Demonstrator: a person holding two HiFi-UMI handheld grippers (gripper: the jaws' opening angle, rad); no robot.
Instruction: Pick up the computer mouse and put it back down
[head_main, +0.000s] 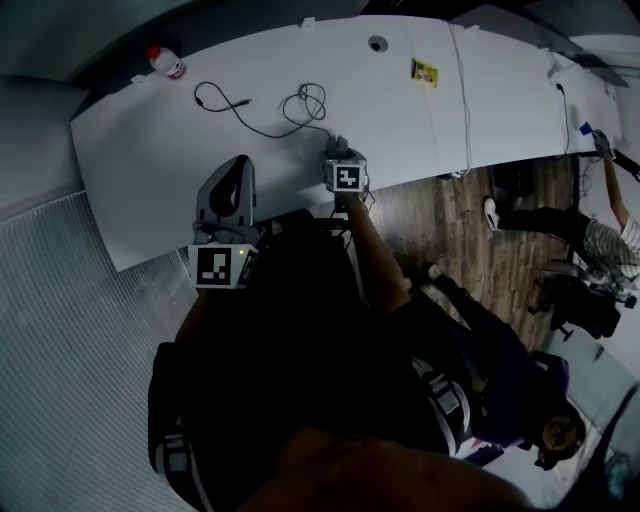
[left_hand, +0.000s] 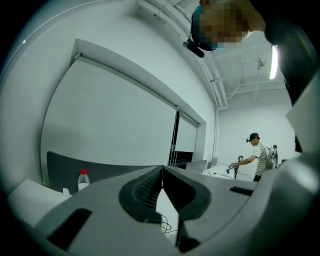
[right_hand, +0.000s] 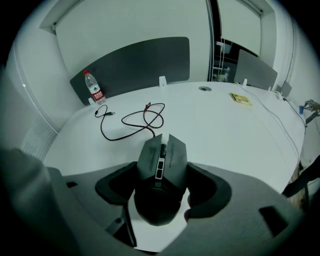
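Right gripper: its jaws stand apart only by the width of the computer mouse, one pad against each flank. This is a side grip that leaves the buttons and wheel free.
Computer mouse: it sits between the right jaws with its nose at 12 o'clock, over the near edge of the white table. Whether it rests on the table or hangs just above cannot be told.
Cable: it runs from the mouse's nose toward 11 o'clock and lies in slack loops on the table. Judging by that slack, a lift should not be tugged back.
Left gripper: its jaws are closed tip to tip with nothing between them. It points up at the wall and sits at 8 o'clock of the right gripper in the head view, likely parked out of the way.
Water bottle: it stands upright at the far table edge, at 10 o'clock from the mouse and well apart from it.
Step judged: the grasp looks made, and either the lift or the set-down is at hand.
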